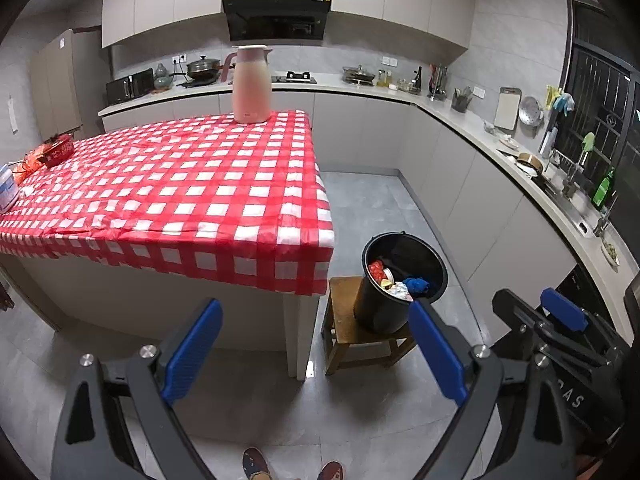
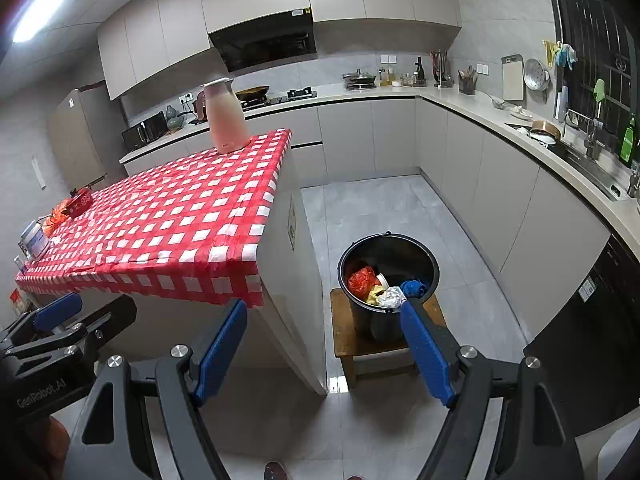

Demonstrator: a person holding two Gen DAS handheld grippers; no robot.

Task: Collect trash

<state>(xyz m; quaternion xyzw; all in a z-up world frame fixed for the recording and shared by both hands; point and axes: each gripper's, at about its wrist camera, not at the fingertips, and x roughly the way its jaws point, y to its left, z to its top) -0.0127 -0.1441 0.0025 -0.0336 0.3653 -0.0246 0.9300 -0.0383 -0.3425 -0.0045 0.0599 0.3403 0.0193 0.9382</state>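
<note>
Claws: your left gripper [image 1: 316,346] and right gripper [image 2: 324,346] both gape, nothing between the pads | bucket [image 2: 352,248] of trash [image 2: 390,296] just beyond your right fingertip, on stool [image 2: 344,336] | checked table [image 1: 180,184] ahead-left, pink jug [image 1: 251,84] at far edge.

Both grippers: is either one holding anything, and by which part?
Nothing is held. The left gripper and right gripper both have open jaws, empty.

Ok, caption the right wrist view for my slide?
Open right gripper facing a trash-filled black bucket on a wooden stool beside the checkered table.
</note>
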